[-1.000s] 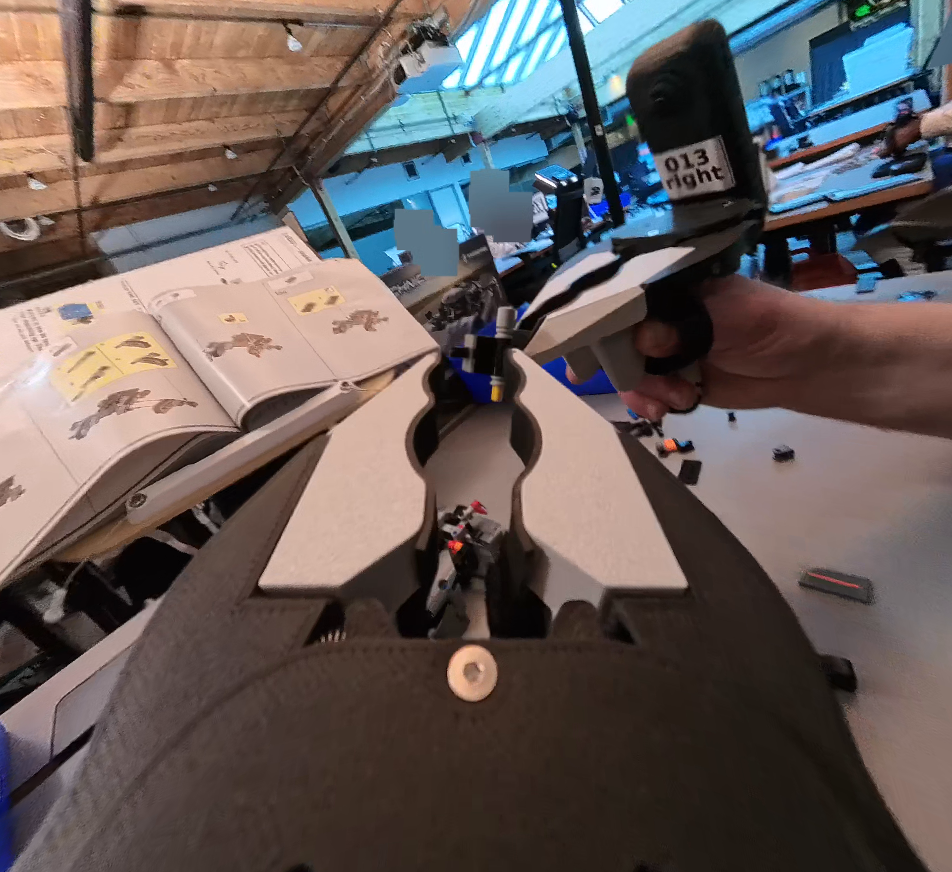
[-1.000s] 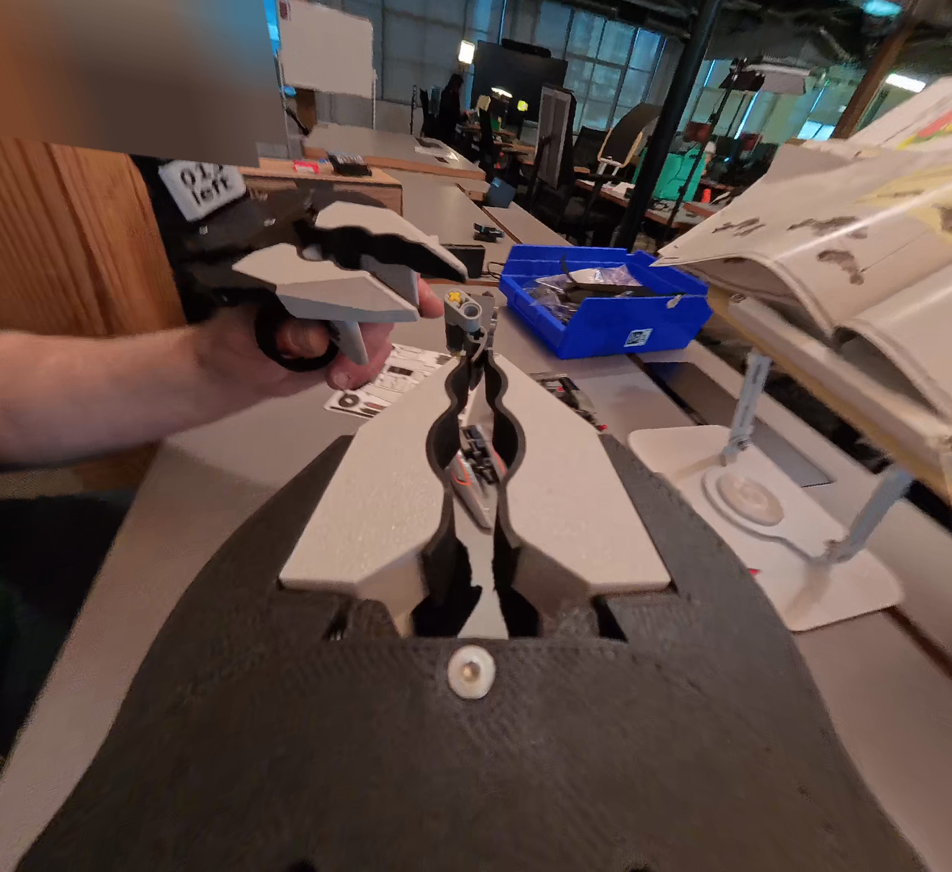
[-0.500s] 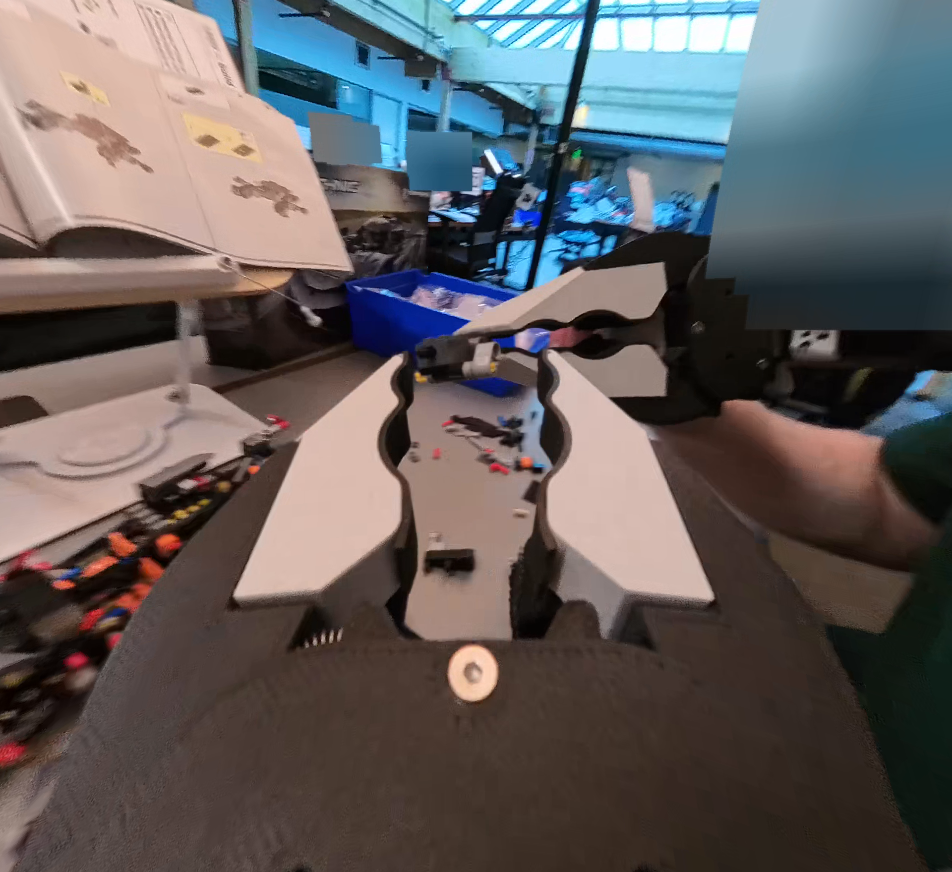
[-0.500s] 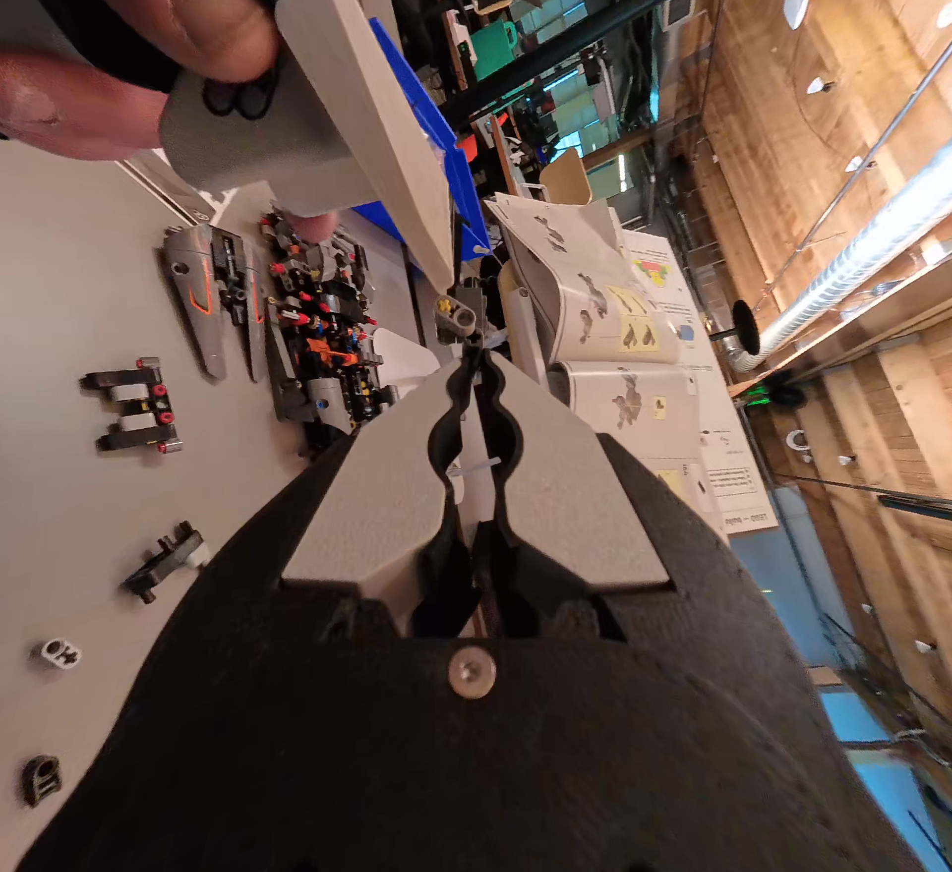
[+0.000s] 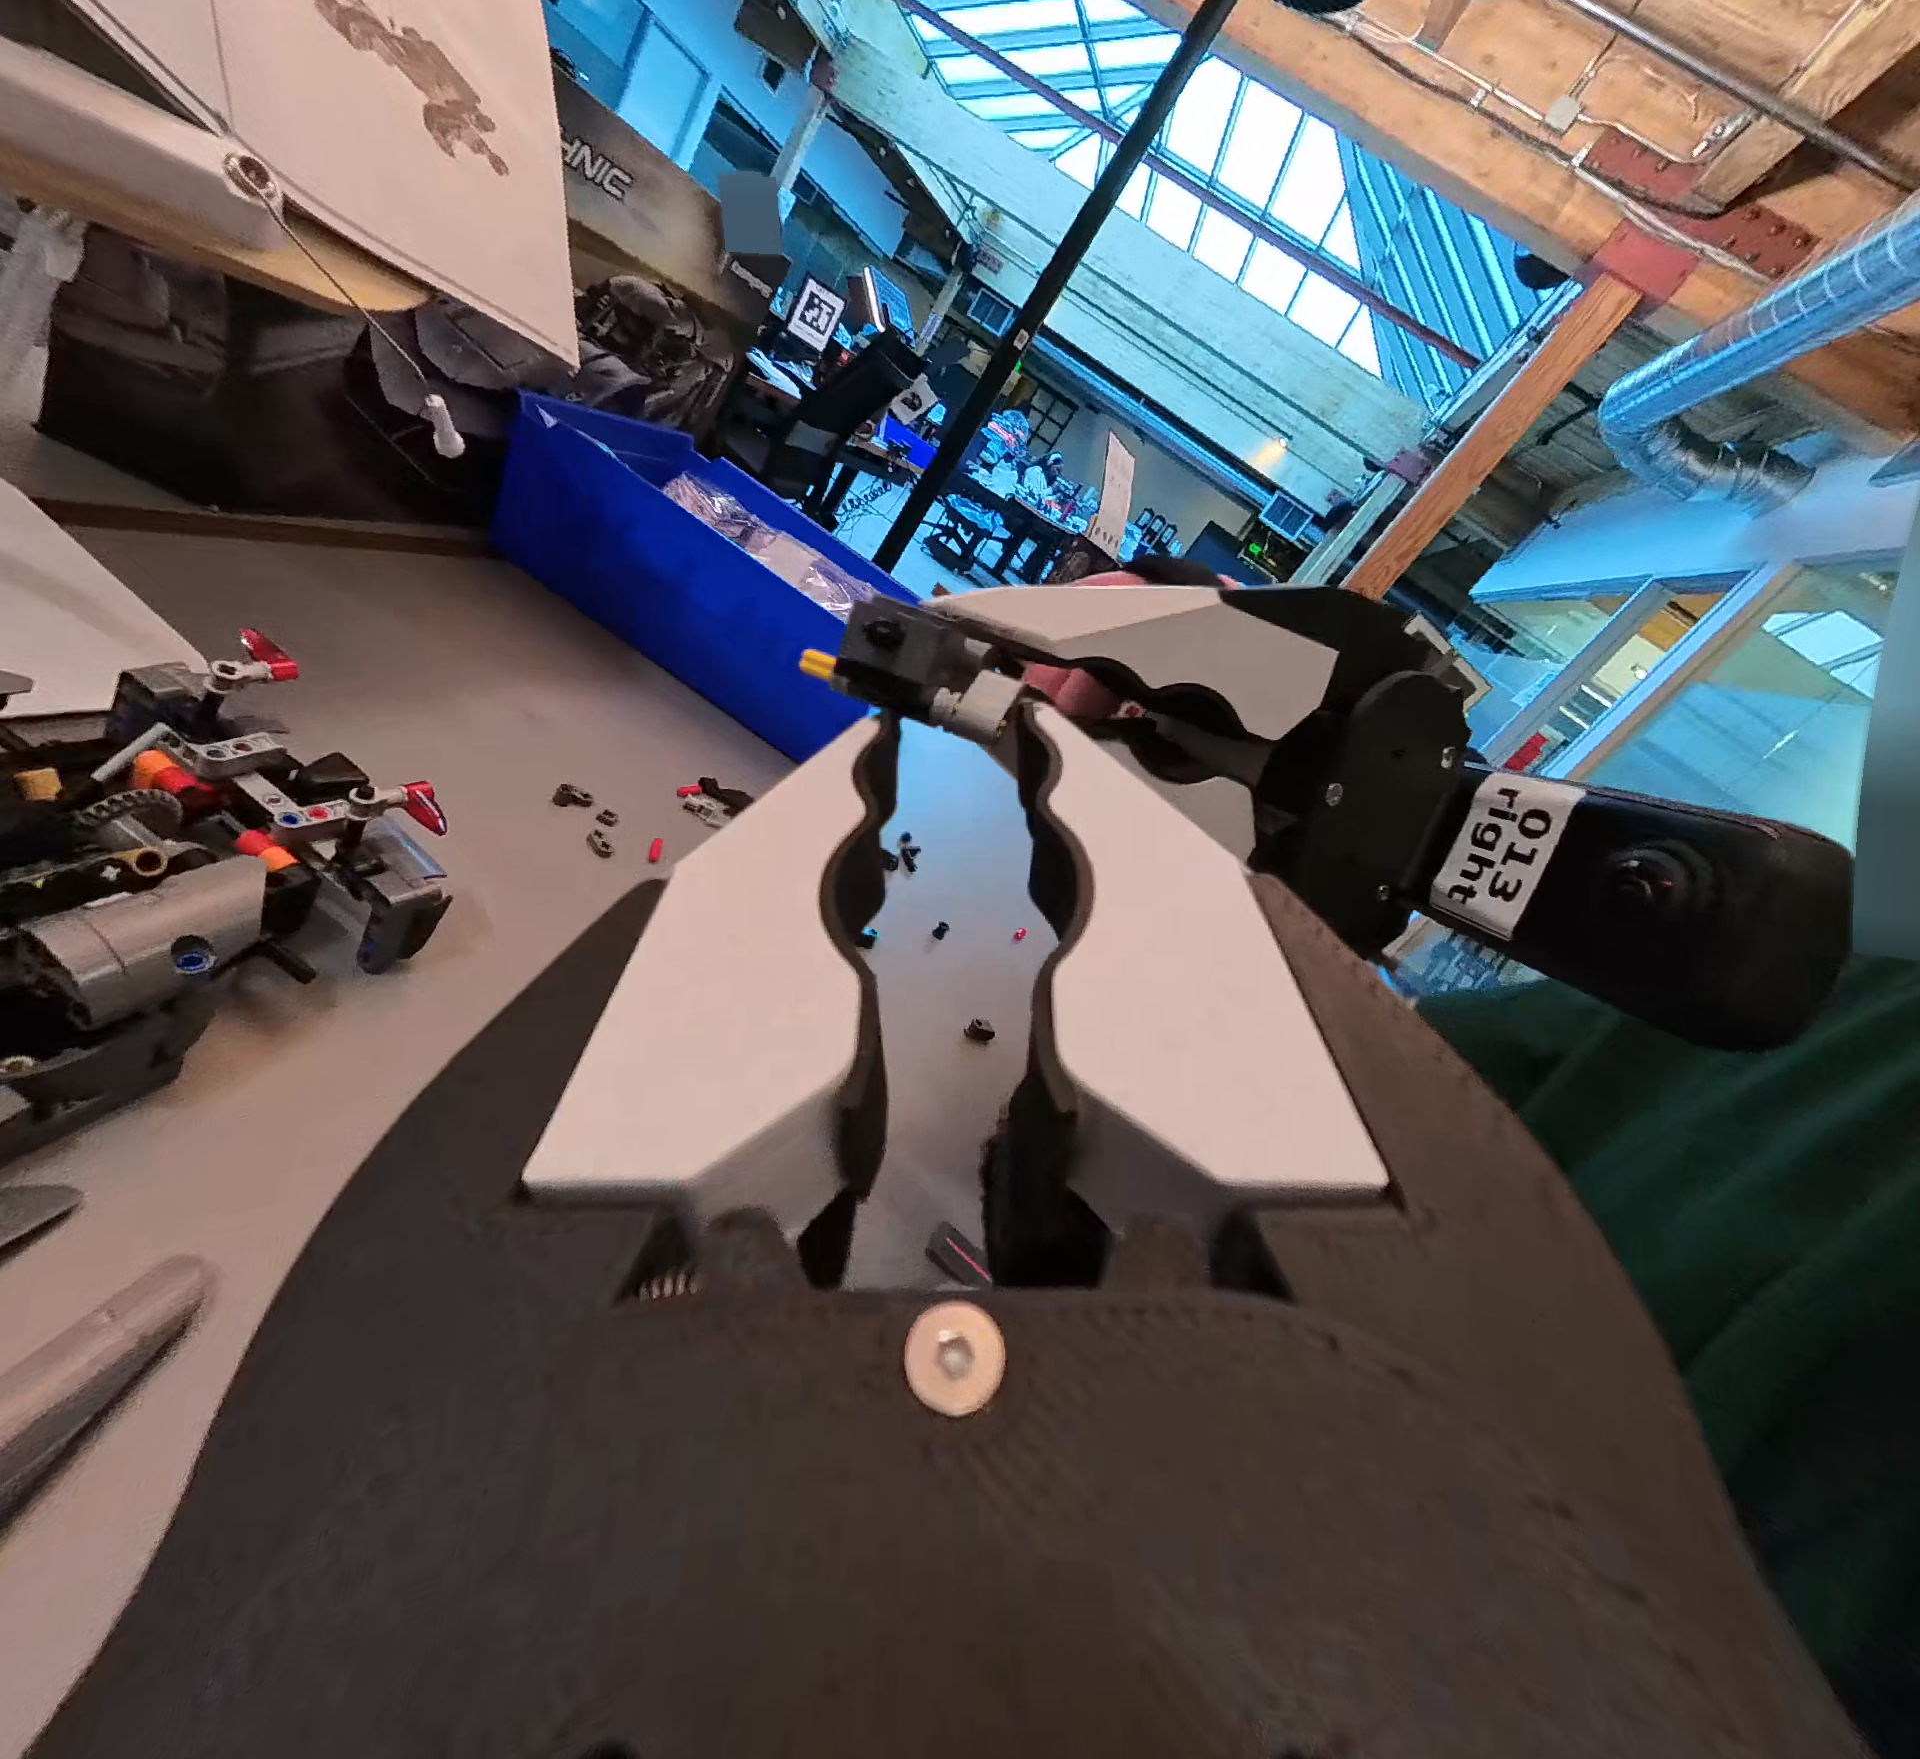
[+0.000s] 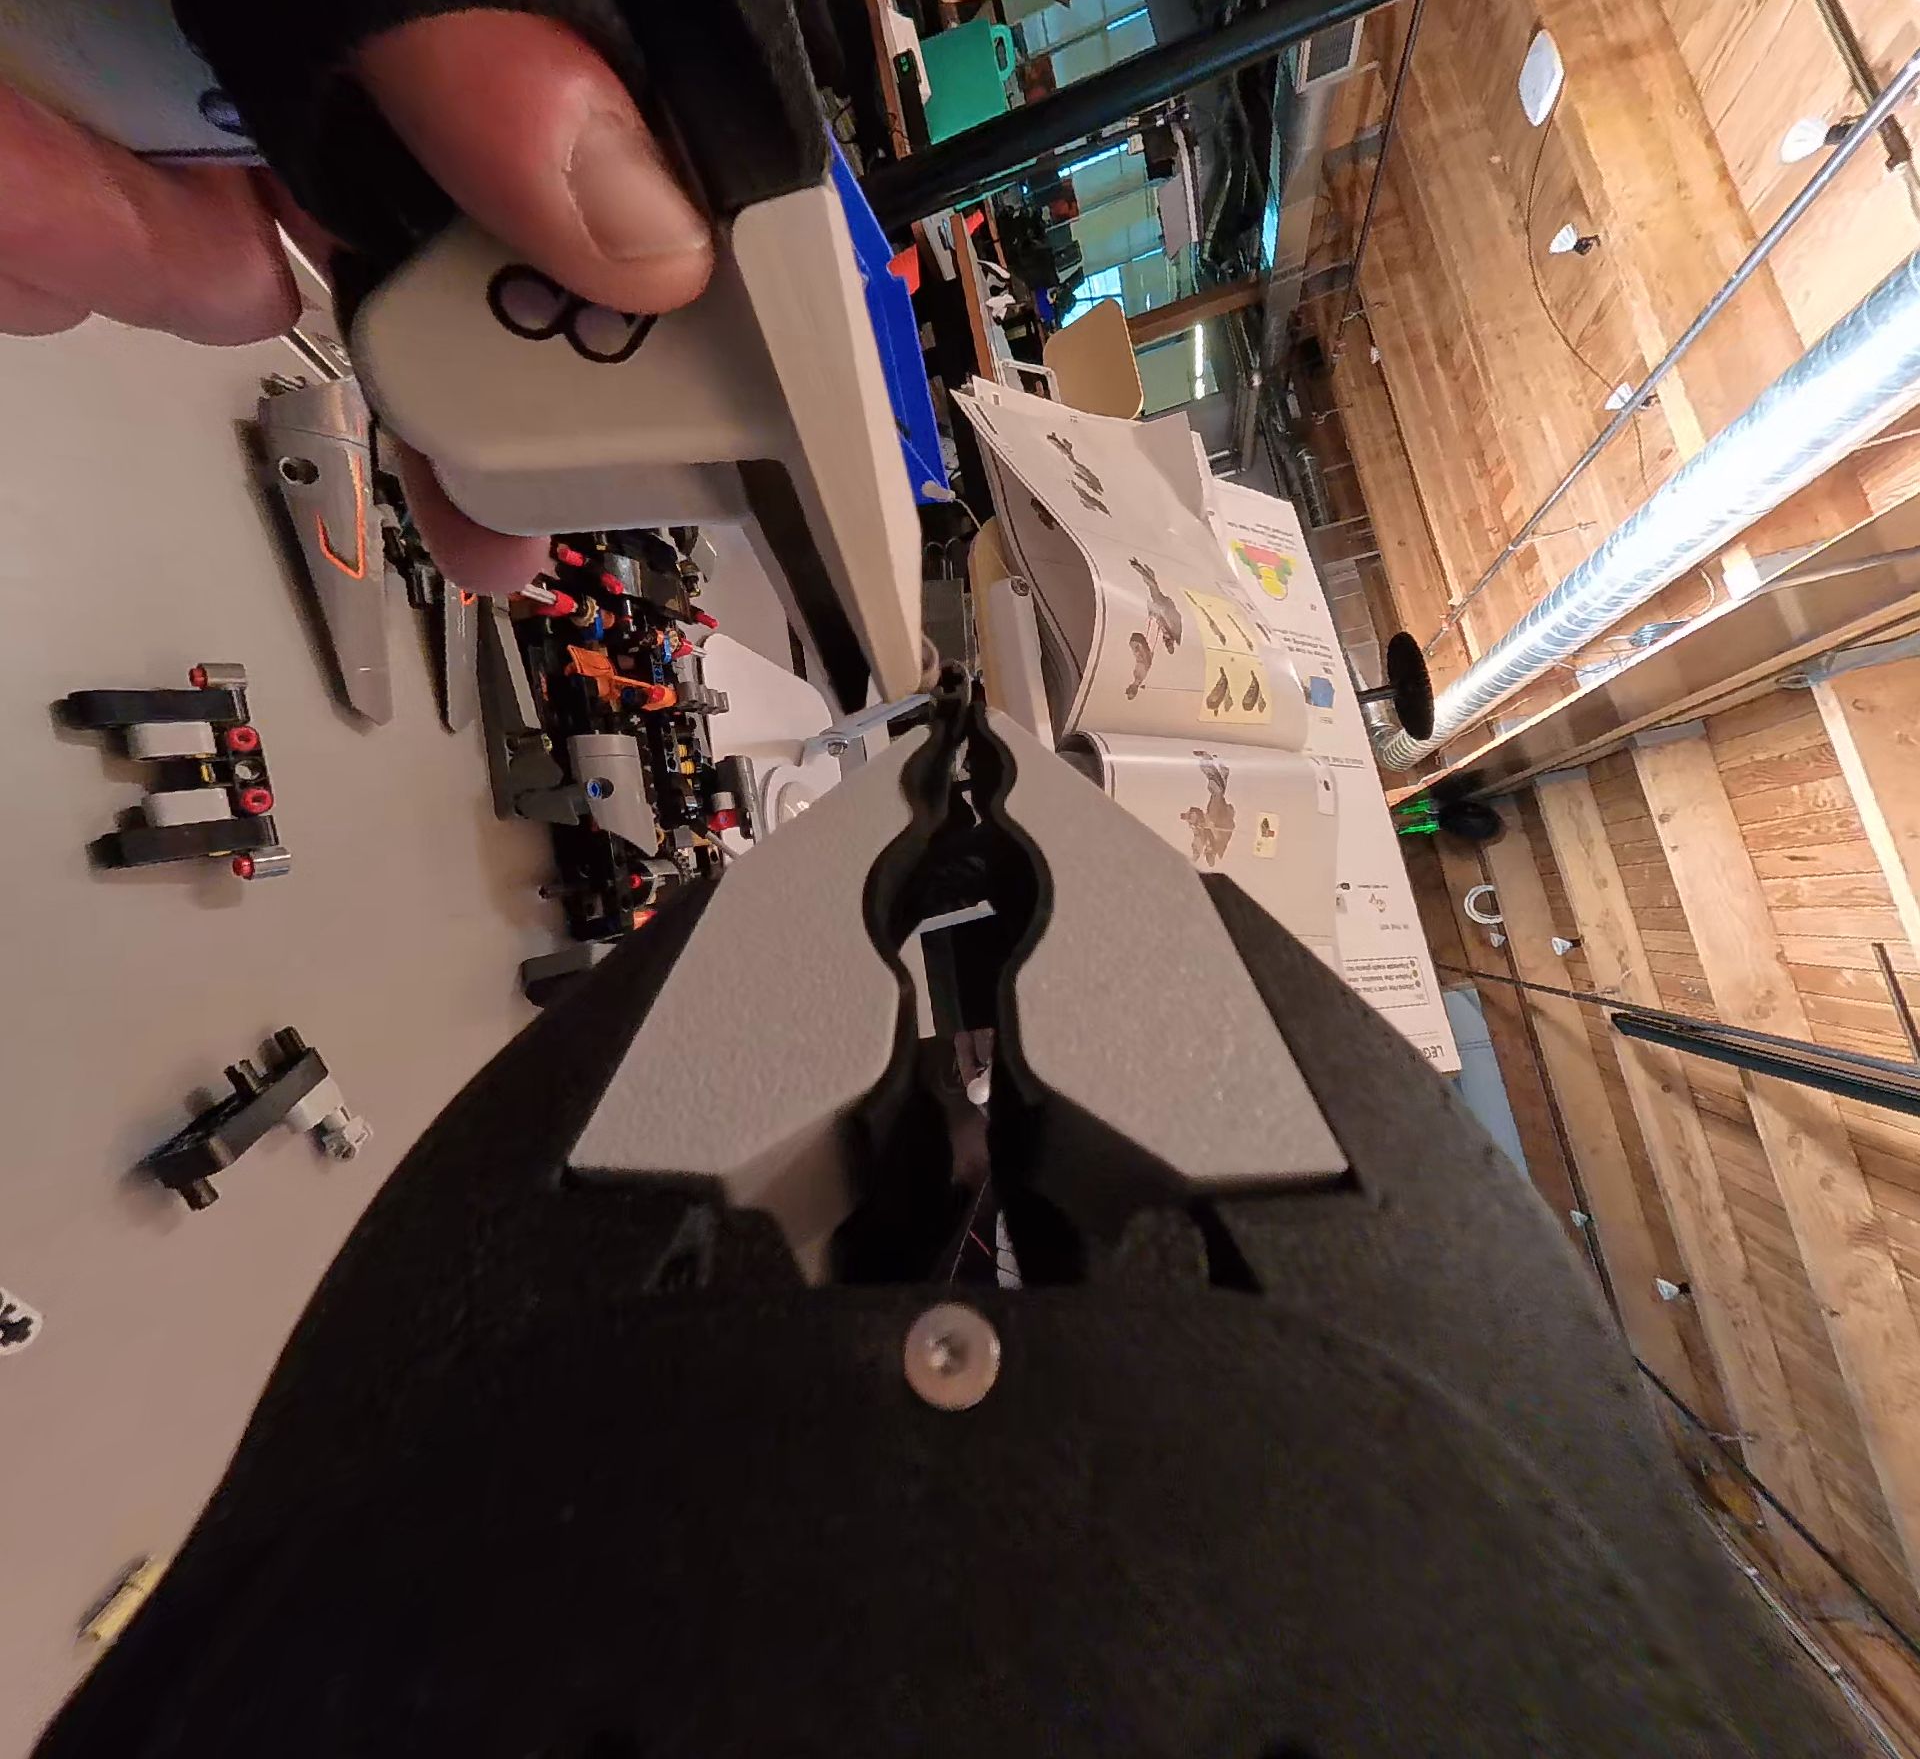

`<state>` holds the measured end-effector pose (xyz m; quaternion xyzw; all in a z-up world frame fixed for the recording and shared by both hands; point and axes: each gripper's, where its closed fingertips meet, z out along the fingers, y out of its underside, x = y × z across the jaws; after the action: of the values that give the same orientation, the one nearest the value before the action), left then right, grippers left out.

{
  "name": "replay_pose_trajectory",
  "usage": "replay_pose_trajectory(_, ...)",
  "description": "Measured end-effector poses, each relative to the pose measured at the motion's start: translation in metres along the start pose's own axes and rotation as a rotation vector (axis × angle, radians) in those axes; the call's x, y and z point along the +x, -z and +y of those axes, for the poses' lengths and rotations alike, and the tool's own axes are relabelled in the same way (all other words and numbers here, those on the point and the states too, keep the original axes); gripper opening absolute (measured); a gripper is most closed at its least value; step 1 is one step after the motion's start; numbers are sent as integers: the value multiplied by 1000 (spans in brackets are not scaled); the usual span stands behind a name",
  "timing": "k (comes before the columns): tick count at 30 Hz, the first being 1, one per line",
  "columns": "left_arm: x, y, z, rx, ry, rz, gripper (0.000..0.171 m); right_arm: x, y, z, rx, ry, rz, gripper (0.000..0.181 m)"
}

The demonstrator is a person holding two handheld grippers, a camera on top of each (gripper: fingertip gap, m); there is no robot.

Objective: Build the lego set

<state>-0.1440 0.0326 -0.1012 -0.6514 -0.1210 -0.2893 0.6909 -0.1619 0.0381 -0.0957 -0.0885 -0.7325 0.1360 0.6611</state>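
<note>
Under a timber ceiling with skylights, a grey worktable (image 5: 540,691) holds a part-built lego model (image 5: 177,888) at about 9 o'clock in the left wrist view, with loose small pieces (image 5: 623,816) scattered toward the centre and a blue parts bin (image 5: 644,556) behind, near 11 o'clock. An open instruction booklet (image 6: 1153,629) sits propped on a stand at roughly 1 o'clock in the right wrist view. The two hand-held tools meet in mid-air above the table: the right gripper (image 5: 940,660) reaches in level from 3 o'clock, its fingers closed on a small grey lego piece (image 5: 914,670) with a yellow pin at its end. The left gripper (image 5: 951,733) points up at that piece from below, fingers parted narrowly, their tips just at the piece. In the right wrist view, a hand (image 6: 343,151) wraps the left tool's grip at 11 o'clock, thumb pressed on the pale trigger.
</note>
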Motion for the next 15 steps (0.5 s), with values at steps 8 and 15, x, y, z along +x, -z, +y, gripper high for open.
replay_pose_trajectory(8, -2, -4, 7, -91, -116, -54, 10, -1, -1, 7, -16, 13, -10, 0)
replay_pose_trajectory(15, -8, -2, 12, -209, -319, -161, 7, -3, -2, 12, -29, 4, -34, 0)
